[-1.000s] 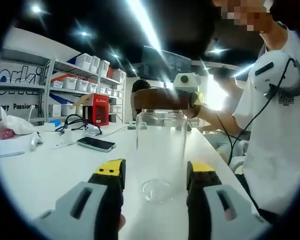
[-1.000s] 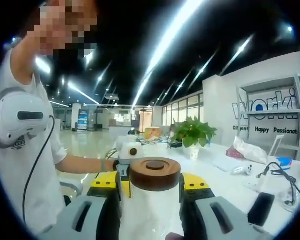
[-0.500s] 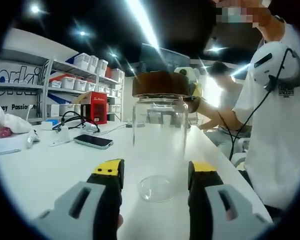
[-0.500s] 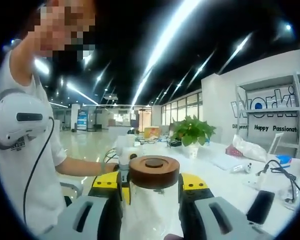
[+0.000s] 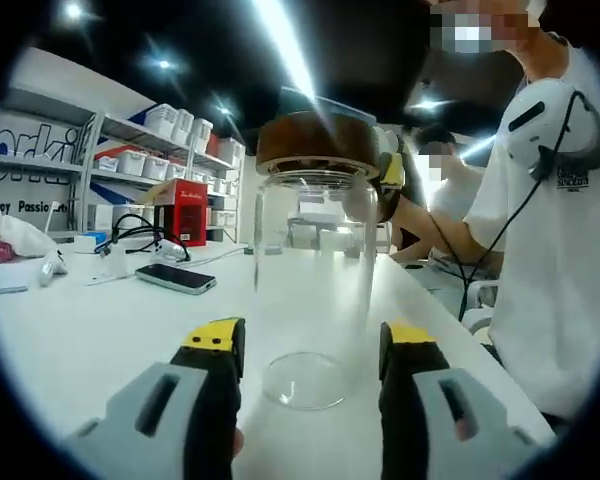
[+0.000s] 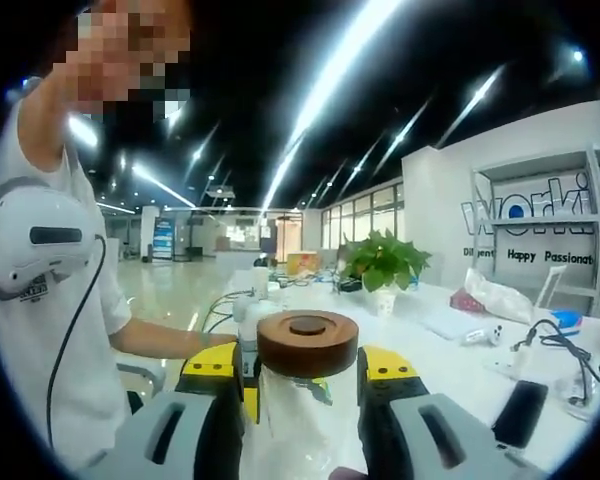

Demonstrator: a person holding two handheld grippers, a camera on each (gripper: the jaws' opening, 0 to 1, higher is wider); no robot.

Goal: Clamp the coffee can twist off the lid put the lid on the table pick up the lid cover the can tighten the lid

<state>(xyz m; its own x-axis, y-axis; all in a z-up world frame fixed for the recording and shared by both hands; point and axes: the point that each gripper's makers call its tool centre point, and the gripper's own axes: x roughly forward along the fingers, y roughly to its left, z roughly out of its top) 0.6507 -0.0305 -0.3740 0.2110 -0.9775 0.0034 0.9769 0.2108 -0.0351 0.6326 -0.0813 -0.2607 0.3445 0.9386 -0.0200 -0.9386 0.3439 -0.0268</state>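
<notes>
Right gripper [image 6: 302, 375] jaws clamp lid [image 6: 307, 343] level.

In the left gripper view, the coffee can [image 5: 315, 280] is stood on the table [image 5: 70, 340], between the jaws of the left gripper [image 5: 307, 350]. The lid [image 5: 318, 145] is set on it. A phone [image 5: 175, 279] is laid further back, left.
</notes>
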